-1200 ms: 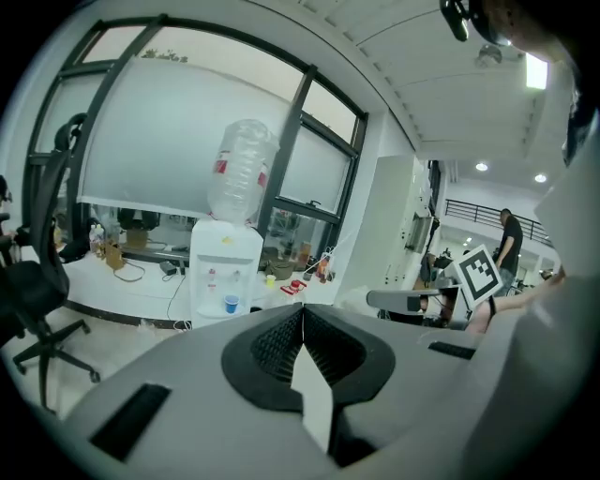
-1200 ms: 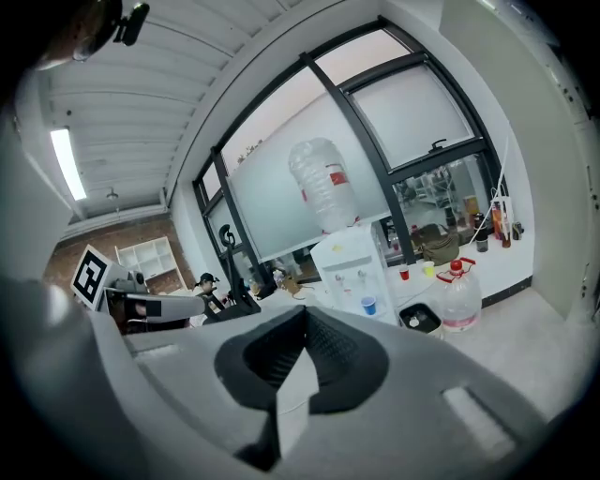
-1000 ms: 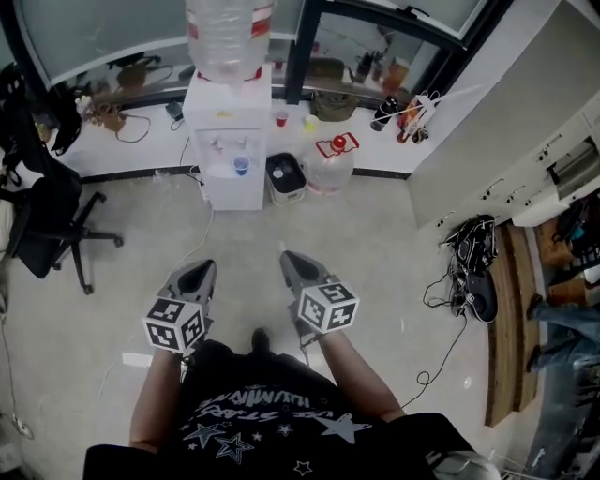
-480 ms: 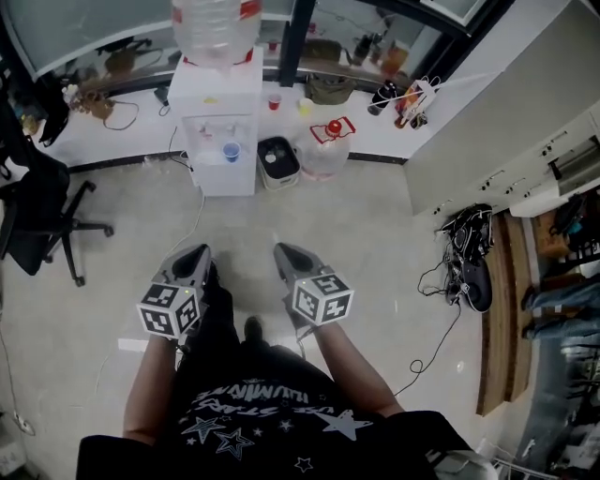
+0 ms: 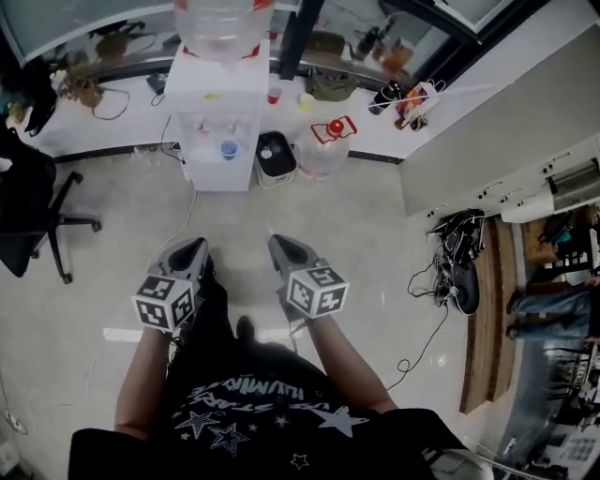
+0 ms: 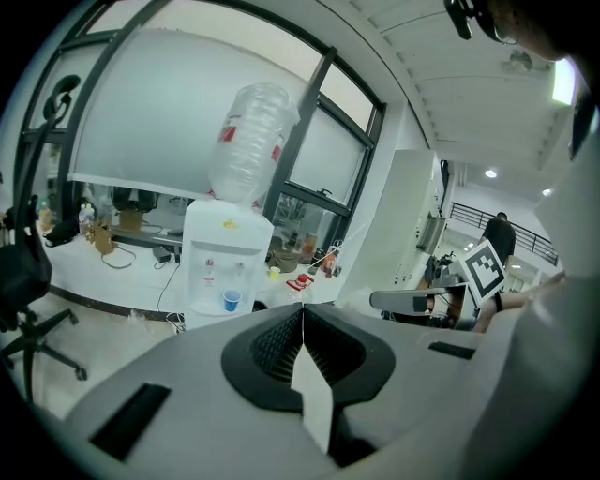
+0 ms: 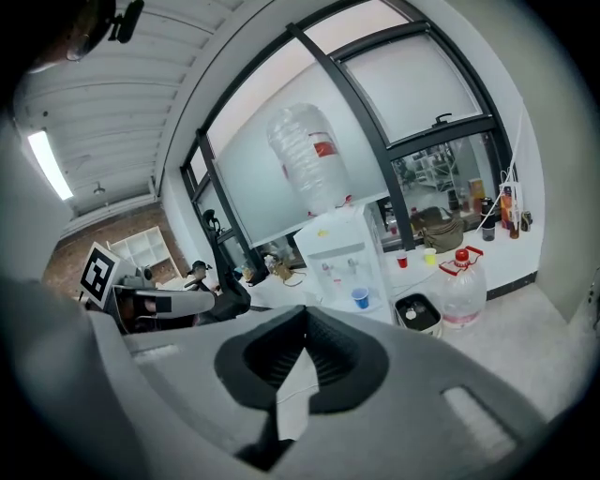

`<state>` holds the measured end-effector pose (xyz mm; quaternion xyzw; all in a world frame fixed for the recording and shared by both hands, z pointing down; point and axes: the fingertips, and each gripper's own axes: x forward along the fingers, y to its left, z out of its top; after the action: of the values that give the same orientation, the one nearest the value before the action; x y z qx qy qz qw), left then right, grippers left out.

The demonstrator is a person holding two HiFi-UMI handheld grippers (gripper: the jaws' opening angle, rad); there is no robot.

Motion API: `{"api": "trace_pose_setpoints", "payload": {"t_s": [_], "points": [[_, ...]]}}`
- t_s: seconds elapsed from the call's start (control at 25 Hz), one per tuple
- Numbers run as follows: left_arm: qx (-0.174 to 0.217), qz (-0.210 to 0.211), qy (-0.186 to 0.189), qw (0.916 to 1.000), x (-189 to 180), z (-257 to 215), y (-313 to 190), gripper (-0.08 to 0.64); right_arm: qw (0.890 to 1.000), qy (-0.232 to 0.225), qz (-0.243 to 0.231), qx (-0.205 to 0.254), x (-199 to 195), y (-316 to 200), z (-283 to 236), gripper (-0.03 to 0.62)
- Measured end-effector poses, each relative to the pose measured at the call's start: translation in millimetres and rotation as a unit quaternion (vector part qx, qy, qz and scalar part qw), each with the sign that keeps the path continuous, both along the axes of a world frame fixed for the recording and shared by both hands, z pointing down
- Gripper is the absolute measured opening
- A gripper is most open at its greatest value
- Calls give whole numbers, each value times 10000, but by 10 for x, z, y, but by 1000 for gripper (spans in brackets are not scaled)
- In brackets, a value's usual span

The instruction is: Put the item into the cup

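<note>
While the person stands on the pale floor point(image 5: 375, 244) with both tools held out low in front, the big white water dispenser point(image 5: 217, 122) sits dead ahead against the far ledge point(image 5: 122, 122), an upturned clear bottle point(image 5: 217, 28) on top of it. Off to the left there's a black office chair point(image 5: 28, 211). To the dispenser's right, a black bin point(image 5: 277, 157) stands on the floor, and just beside that a clear water jug point(image 5: 325, 150) with a red handle.

Now the tools: the left gripper point(image 5: 192, 247) has its jaws pressed flat together, pad against pad. Same story on the right gripper point(image 5: 279, 246), jaws squeezed together, ribbed pads meeting in one line. The two sit side by side, near each other but apart, tips aimed at the dispenser.

And the target, a small blue cup point(image 5: 229, 149), stands upright on the dispenser's tray under the taps, well apart from both sets of fingers, across a stretch of floor. From the left tool it shows above and left of the tips; from the right, above and right. A red cup point(image 5: 274, 95) and a yellow cup point(image 5: 306, 102) stand on the ledge behind, right of the dispenser.
</note>
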<state>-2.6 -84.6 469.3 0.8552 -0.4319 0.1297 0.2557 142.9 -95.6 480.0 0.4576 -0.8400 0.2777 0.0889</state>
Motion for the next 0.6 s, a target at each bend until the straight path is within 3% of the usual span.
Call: {"api": "trace_pose_setpoints", "payload": {"t_s": [0.32,0.6], "points": [[-228,106,108,9996,-380,251,-821,8,9997,137,90,-171,-369,-837,178,2],[-150,468,-96,9987,-551,363,-1616,8,9991,267,110,-298,-676,-1578,304,2]]}}
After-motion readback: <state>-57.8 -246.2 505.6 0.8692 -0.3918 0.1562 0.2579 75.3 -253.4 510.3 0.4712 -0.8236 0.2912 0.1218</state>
